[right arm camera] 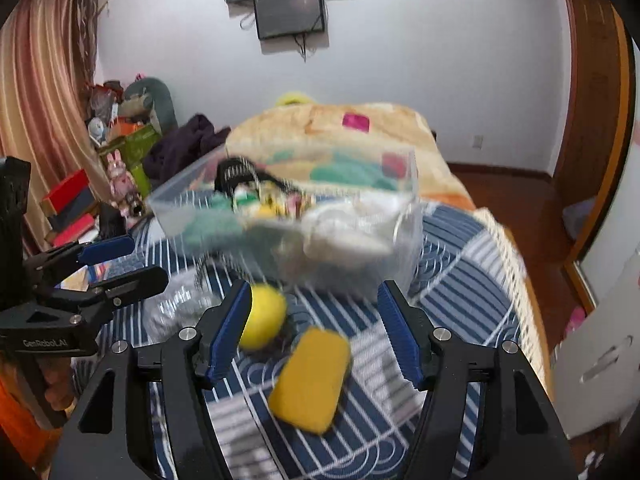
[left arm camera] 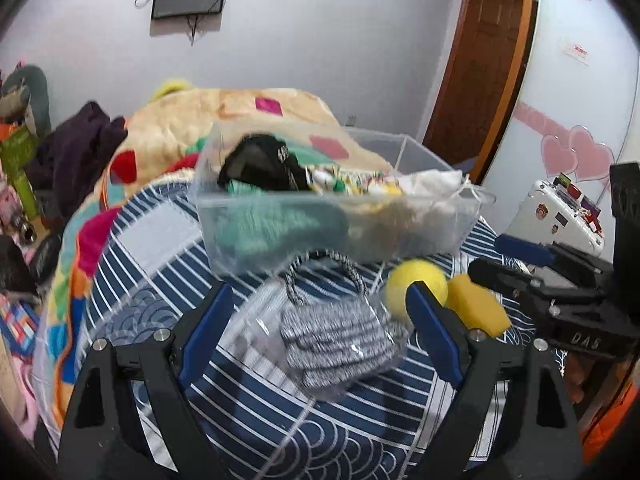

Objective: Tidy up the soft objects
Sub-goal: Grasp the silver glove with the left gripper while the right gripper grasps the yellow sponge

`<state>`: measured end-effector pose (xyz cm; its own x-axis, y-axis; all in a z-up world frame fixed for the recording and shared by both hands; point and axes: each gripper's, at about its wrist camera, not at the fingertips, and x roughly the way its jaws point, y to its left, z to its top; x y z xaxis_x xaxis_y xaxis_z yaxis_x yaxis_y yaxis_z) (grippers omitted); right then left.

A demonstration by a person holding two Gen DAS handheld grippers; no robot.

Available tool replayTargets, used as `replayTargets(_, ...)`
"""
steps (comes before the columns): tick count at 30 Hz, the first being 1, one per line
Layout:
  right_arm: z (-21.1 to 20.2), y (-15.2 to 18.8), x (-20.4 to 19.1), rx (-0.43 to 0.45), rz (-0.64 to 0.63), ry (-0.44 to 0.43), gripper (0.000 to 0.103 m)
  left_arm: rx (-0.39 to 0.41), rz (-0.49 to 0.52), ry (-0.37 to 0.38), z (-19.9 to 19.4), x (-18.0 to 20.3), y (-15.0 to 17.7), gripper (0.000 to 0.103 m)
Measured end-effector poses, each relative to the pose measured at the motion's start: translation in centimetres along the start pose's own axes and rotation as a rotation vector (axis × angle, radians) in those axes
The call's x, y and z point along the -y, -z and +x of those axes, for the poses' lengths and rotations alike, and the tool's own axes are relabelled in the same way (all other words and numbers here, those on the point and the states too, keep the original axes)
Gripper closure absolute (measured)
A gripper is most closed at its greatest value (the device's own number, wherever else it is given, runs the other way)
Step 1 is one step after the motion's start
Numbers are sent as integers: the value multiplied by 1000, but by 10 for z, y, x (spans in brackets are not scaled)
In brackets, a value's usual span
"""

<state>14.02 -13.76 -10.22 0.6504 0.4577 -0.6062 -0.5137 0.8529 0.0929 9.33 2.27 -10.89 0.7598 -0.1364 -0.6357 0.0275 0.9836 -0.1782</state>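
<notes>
While both grippers [left arm camera: 320, 316] [right arm camera: 316, 328] gape empty, a clear bin [left arm camera: 460, 216] tops the striped bedspread [left arm camera: 248, 396].

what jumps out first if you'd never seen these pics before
The clear plastic bin, stuffed with green, black and white soft things, sits mid-bed on the navy striped cover. In front of it lie a yellow ball and a yellow sponge, between the open right gripper's fingers. To their left, a grey knitted pouch in clear wrap lies between the open left gripper's fingers.
</notes>
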Motion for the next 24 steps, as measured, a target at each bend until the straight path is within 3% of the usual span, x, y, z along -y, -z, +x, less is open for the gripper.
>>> replayTargets(12,10,44,6,-103,44,-20,41,-66,-9,13,17,6,21,15)
replayTargets(14,9,44,5,-98,32,-17,49,-74,-4,10,19,8,25,15)
replayTargets(16,7,43,4,-95,24,-31,62,-75,-3,9,19,8,28,21)
replayTargets(24,-5,40,2,-45,26,-23,67,-57,-6,33,7,7,29,40)
